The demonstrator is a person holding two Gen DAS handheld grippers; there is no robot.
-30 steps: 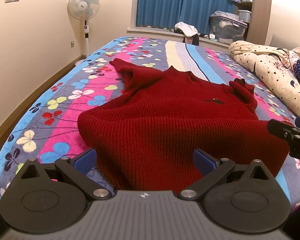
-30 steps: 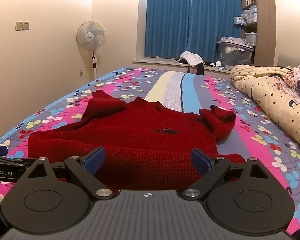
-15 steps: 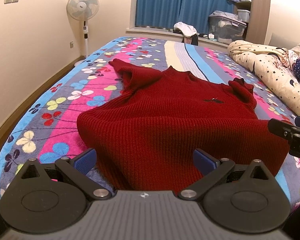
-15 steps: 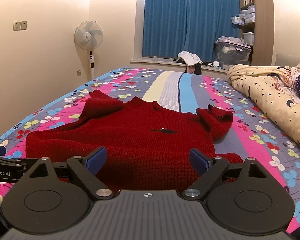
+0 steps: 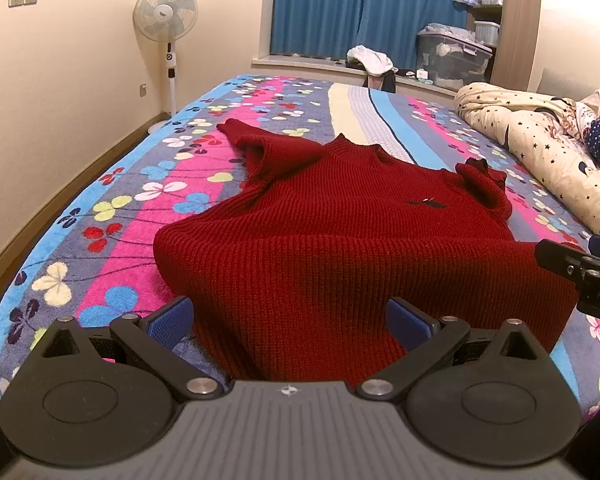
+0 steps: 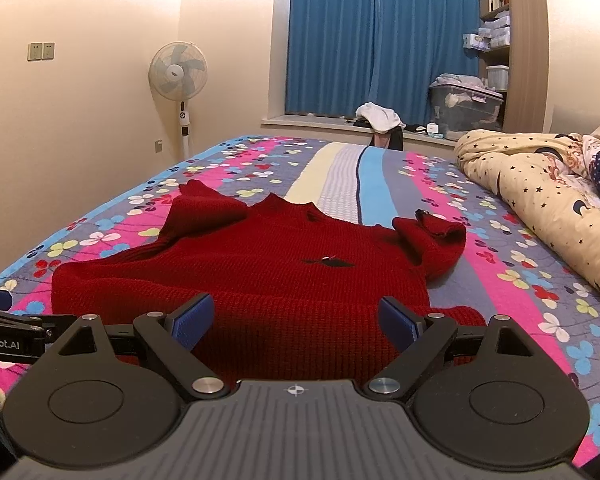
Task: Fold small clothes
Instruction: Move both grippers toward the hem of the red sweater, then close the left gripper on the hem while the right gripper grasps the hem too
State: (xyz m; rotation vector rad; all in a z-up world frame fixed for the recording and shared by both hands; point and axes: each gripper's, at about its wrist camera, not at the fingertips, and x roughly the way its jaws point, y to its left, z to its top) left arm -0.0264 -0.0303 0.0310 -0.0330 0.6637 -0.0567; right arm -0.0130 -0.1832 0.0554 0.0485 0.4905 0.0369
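Bedroom, floral bedspread (image 5: 112,216) as work surface. Your left gripper (image 5: 290,320) and right gripper (image 6: 294,318) both stand wide, holding nothing, low at the near hem of the sweater (image 5: 340,248), which lies front-up, neck away from you. Step in hand: approach; no fold made yet. Both sleeves are bunched at the shoulders. Next move likely calls for each gripper to close on a hem corner, or for flattening the sleeves first. Duvet (image 6: 540,200) lies right, near the sweater's right sleeve; it may crowd a sideways fold. Fan (image 6: 178,70) stands far left, well apart.
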